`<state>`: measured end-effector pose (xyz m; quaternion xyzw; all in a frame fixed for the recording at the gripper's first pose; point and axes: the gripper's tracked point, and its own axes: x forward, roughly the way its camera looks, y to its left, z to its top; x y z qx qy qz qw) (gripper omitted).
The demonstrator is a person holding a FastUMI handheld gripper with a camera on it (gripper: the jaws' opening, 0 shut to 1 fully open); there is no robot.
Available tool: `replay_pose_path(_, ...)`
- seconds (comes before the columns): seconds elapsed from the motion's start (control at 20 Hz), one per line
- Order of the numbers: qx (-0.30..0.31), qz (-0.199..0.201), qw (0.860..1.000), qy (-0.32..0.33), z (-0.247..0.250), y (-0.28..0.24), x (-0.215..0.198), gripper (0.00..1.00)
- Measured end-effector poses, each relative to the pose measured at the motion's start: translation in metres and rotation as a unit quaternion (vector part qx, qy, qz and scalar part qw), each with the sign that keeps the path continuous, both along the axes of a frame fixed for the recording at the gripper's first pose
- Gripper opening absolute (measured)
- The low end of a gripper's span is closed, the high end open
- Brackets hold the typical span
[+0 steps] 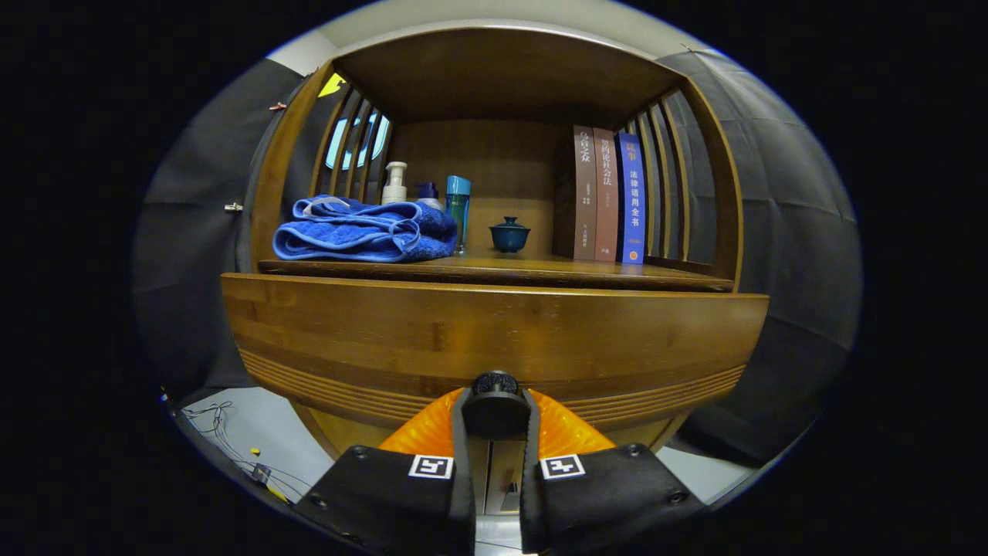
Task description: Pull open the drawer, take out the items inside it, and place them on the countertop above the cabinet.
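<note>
Now | claw [495,413] apparently clamped on drawer knob [495,384] | drawer front [494,340] just beyond

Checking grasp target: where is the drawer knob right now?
In the gripper view, the drawer knob sits clamped between the gripper fingers, low on the drawer front.

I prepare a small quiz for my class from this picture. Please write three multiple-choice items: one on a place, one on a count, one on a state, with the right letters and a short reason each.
1. Where does the folded towel lie?
A. on the countertop, beside the bottles
B. on the floor
C. on top of the books

2. How many books stand on the countertop?
A. one
B. three
C. five

3. What are the gripper's fingers at?
A. spread wide in the air
B. closed on the drawer knob
C. holding the cup

Key:
1 A, the folded towel rests on the countertop by the bottles.
2 B, three books stand upright.
3 B, the gripper presses the drawer knob from both sides.
</note>
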<state>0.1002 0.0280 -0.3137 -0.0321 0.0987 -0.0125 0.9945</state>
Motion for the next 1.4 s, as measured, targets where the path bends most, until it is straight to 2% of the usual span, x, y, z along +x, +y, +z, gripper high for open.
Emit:
replay_pose_path(0.25, -0.002, 0.009, 1.0, -0.013, 0.006, 0.0, -0.048, 0.27)
replay_pose_path(0.6, 0.016, 0.007, 1.0, -0.018, 0.002, 0.001, -0.087, 0.27)
replay_pose_path(1.1, 0.019, 0.001, 1.0, -0.018, -0.002, 0.003, -0.108, 0.27)
replay_pose_path(1.2, 0.009, -0.003, 1.0, -0.005, -0.004, 0.003, -0.11, 0.37)
replay_pose_path(1.25, 0.002, 0.008, 1.0, -0.001, -0.002, 0.006, -0.117, 0.42)
replay_pose_path(1.35, 0.013, 0.021, 0.999, -0.025, 0.021, 0.009, -0.125, 0.71)
replay_pose_path(1.4, 0.025, 0.012, 0.999, -0.034, 0.032, 0.006, -0.135, 0.86)
